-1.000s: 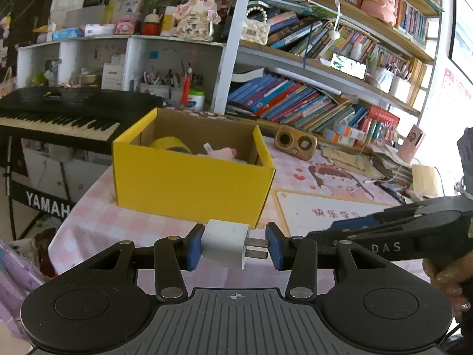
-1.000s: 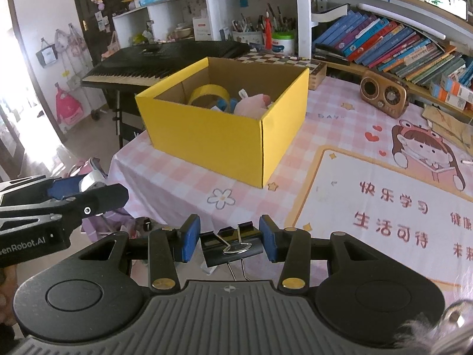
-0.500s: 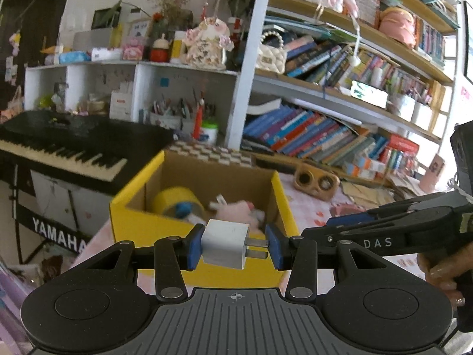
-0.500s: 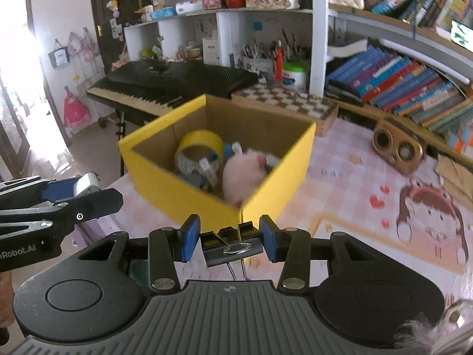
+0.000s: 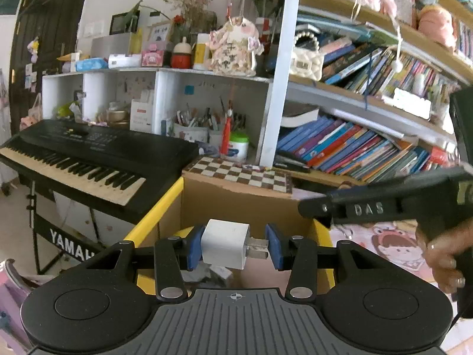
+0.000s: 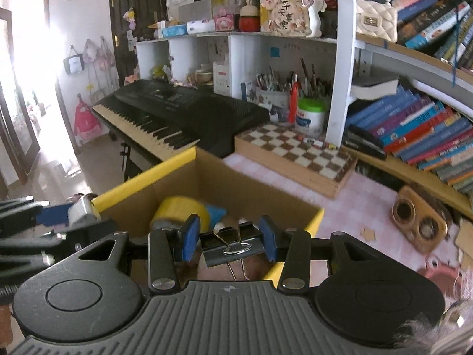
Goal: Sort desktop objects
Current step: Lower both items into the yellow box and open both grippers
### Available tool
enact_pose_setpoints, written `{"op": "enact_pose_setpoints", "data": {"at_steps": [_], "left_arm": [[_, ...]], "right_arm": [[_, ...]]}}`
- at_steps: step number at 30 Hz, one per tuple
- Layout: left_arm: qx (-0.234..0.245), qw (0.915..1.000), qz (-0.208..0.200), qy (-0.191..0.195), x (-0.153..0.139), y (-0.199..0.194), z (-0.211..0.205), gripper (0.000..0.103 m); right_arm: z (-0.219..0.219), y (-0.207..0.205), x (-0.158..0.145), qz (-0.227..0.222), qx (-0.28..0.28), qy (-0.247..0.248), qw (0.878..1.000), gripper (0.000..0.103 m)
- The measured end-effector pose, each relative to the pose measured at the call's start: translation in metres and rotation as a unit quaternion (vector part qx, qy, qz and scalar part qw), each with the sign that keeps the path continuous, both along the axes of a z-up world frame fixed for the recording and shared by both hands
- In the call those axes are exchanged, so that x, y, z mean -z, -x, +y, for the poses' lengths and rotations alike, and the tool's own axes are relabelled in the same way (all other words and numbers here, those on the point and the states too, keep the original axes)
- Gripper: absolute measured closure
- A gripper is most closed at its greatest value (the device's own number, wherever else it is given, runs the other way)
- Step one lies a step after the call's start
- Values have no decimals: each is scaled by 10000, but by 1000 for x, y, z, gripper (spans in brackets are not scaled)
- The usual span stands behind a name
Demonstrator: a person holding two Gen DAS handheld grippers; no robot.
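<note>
Light: daylight is flooding in through the tall open doorway [image 6: 20, 88], glaring white.
Blur: the yellow cardboard box [image 6: 153, 174] is smearing.
Edges: fisheye is bending the wooden bookshelves [image 5: 369, 103].

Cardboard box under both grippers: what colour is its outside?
Yellow outside, plain brown inside; the cardboard box shows best in the right wrist view.

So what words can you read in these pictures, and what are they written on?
"YAMAH", cut off by the gripper: white letters on the keyboard stand.
"DAS": raised letters on the right gripper's black arm.
"平安喜乐", roughly: on the butterfly ornament on the white shelf.
Book spines, the white box and the green-lidded jar: print too small or blurred to read.
Charger plug and binder clip: no text visible.
</note>
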State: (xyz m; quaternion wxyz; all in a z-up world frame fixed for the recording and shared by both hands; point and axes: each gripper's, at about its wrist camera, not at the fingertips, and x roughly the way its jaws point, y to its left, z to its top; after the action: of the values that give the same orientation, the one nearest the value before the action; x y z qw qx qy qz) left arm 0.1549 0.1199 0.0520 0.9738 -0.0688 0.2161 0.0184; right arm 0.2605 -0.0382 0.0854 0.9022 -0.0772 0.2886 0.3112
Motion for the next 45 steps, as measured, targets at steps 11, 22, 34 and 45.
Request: {"op": "enact_pose_setpoints", "data": {"at_steps": [11,22,34,45], "left_arm": [[137,9974,656,-252,31,-52,-21,60],[265,9904,1301,-398,57,-64,-34,60],[304,9853,1555,-633,68,-77,-41,60],[110,9943,970,-429,51,-55,-33,47]], "right_arm": [[30,-57,14,-11,-334,208,9992,62],[66,-78,60,323,-929,972,9904,62],[85,-89,85,485,-1235,1462,9803,62],[70,-86,77,531,-1096,945,9881,53]]}}
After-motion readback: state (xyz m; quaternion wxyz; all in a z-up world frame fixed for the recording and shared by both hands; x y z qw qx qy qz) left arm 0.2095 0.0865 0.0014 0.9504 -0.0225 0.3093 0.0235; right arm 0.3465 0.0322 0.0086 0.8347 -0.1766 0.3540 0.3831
